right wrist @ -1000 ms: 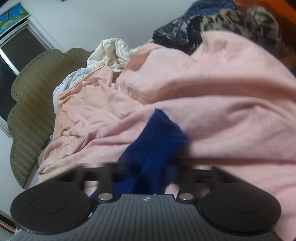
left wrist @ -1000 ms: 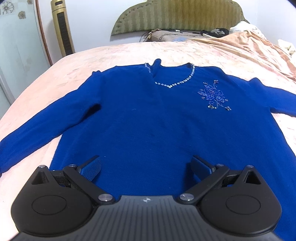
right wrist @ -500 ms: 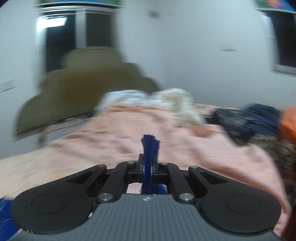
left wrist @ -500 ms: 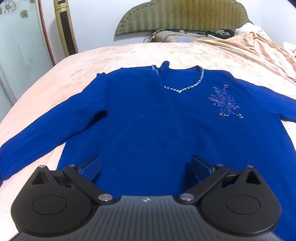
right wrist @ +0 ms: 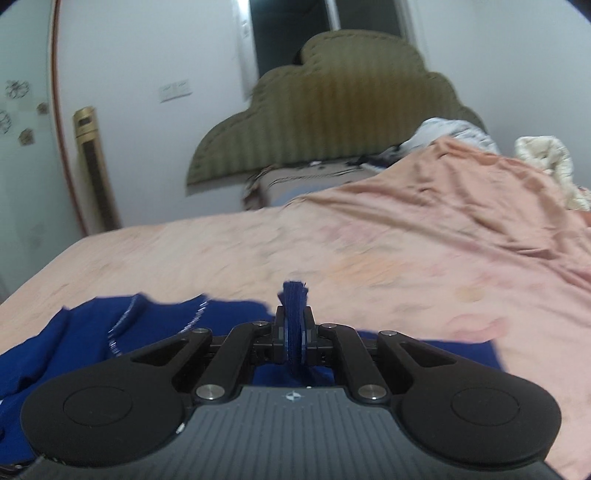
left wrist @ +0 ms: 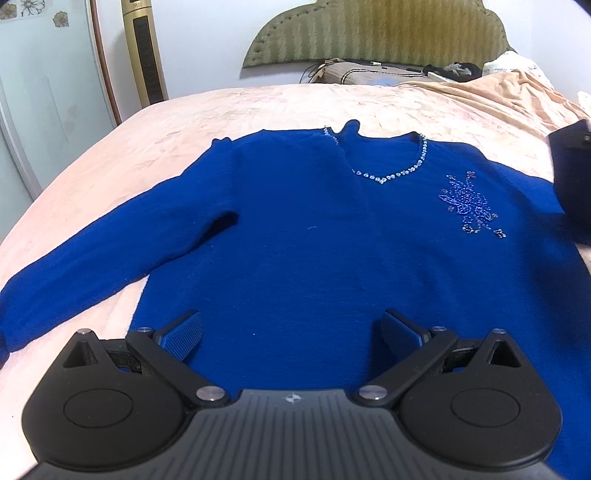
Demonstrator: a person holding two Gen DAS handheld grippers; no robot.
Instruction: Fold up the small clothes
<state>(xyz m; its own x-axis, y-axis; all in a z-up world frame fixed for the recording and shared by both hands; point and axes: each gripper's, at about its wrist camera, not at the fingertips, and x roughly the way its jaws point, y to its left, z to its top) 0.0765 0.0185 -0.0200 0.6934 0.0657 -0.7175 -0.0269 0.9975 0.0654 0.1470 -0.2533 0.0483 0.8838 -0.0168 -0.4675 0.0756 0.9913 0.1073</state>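
A royal-blue sweater (left wrist: 314, 229) with a beaded V-neck and a beaded flower lies face up on the pink bed (left wrist: 258, 107). Its left sleeve (left wrist: 92, 258) stretches out to the left. My left gripper (left wrist: 291, 332) is open and empty, hovering over the sweater's lower hem. My right gripper (right wrist: 294, 332) is shut on the cuff of the right sleeve (right wrist: 294, 295) and holds it lifted above the sweater body (right wrist: 74, 339). In the left wrist view the right gripper with the sleeve (left wrist: 570, 184) shows at the right edge.
A rumpled peach blanket (right wrist: 461, 221) is heaped on the bed's right side, with white bedding (right wrist: 546, 162) behind. An olive headboard (left wrist: 376, 33) and a pillow (left wrist: 369, 72) are at the far end. A gold tower fan (left wrist: 144, 55) stands at left.
My right gripper has closed on the right sleeve's cuff, lifted it and swung left over the sweater. The left gripper has drifted slightly; it stays open.
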